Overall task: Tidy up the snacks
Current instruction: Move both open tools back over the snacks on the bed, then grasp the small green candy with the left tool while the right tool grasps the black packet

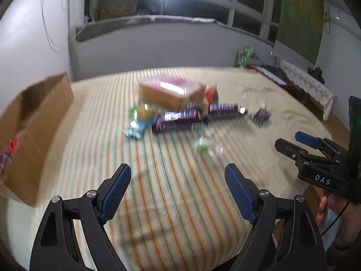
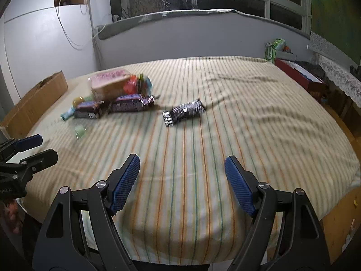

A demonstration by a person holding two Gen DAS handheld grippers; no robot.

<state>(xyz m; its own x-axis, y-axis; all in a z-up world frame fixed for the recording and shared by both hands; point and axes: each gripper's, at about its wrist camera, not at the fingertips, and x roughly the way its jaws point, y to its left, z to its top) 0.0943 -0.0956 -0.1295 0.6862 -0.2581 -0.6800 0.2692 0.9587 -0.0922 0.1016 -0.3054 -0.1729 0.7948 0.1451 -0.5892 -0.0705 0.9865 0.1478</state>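
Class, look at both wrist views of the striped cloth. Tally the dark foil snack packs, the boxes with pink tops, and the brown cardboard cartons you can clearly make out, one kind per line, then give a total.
Dark foil snack packs: 3
Pink-topped box: 1
Cardboard carton: 1
Total: 5
Smaller blurred items near the pile are left uncounted.

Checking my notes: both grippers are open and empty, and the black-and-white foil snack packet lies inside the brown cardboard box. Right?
Not quite. The black-and-white foil snack packet lies alone on the striped tablecloth, as the right wrist view shows; the brown cardboard box sits at the far left. Both grippers, left and right, are open and empty.
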